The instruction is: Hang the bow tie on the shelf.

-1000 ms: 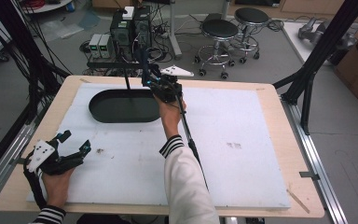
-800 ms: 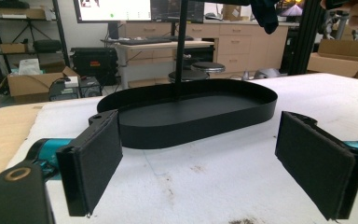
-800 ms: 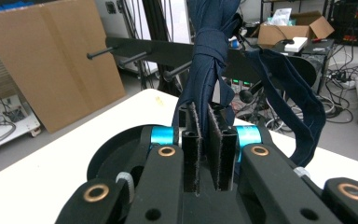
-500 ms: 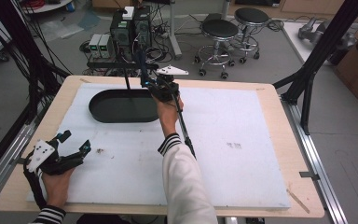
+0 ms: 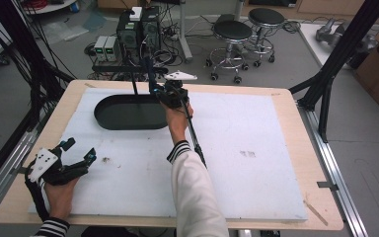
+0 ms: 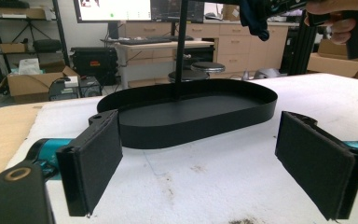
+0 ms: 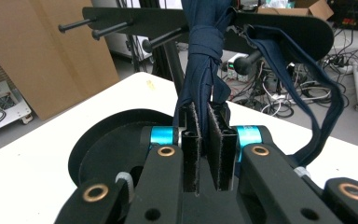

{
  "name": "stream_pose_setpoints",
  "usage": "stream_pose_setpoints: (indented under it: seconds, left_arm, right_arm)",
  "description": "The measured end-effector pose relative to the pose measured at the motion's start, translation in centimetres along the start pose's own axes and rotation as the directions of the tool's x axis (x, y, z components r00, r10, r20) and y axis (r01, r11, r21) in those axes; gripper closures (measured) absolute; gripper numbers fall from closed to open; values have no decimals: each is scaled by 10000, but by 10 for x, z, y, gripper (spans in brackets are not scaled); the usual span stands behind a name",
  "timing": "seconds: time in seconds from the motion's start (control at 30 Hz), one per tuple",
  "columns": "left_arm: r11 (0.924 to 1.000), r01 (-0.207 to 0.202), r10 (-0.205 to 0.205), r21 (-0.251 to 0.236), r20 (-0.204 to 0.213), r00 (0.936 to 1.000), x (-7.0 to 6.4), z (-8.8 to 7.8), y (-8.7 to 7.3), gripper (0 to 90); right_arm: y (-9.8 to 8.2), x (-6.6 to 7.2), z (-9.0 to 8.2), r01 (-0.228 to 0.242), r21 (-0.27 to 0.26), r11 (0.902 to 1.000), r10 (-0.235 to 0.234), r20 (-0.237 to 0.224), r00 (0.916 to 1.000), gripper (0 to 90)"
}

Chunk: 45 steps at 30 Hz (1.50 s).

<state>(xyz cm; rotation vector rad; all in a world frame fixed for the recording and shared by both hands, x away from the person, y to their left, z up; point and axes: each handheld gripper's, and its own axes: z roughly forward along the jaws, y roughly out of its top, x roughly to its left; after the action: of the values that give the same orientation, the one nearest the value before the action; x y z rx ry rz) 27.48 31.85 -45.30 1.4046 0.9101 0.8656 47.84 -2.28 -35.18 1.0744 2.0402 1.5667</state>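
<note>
Right gripper view: the right gripper [image 7: 204, 140] pinches a navy cloth [image 7: 205, 56] draped on the peg rack [image 7: 121, 21].
Soft and limp, probably light, it should bunch and sag; holding low on the gathered folds looks sensible. Left gripper [image 5: 64, 160] rests near the table's front-left edge, jaws wide apart, facing the black oval tray [image 6: 191, 112].

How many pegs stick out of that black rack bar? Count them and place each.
4 show. In the right gripper view, two pegs sit at the bar's left end, one beside the dark blue cloth, and one right of it. The cloth may hide more.
</note>
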Motion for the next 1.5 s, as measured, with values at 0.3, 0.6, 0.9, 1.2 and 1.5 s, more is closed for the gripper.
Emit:
stream_pose_setpoints:
  seconds: [0.3,0.6,0.9,1.2,1.5]
  left_arm:
    - [10000,-12,12,-1,1,10000,0,0,0,150]
    - [10000,-9,9,-5,-5,10000,0,0,0,150]
    - [10000,-28,28,-3,-1,10000,0,0,0,150]
    - [9999,-122,122,-37,22,9999,-2,0,0,150]
    - [9998,-197,197,-1,16,9998,-2,0,0,150]
  right_arm:
    - [-6,-7,6,-194,378,9991,188,171,9997,841]
    - [-11,-11,11,-168,724,9972,144,334,9993,841]
    - [-13,-13,11,239,1451,9891,-331,613,9976,813]
    - [-13,-12,1,546,1694,9840,-690,806,9944,526]
    - [-14,-19,-35,287,1606,9866,-173,-721,9972,249]
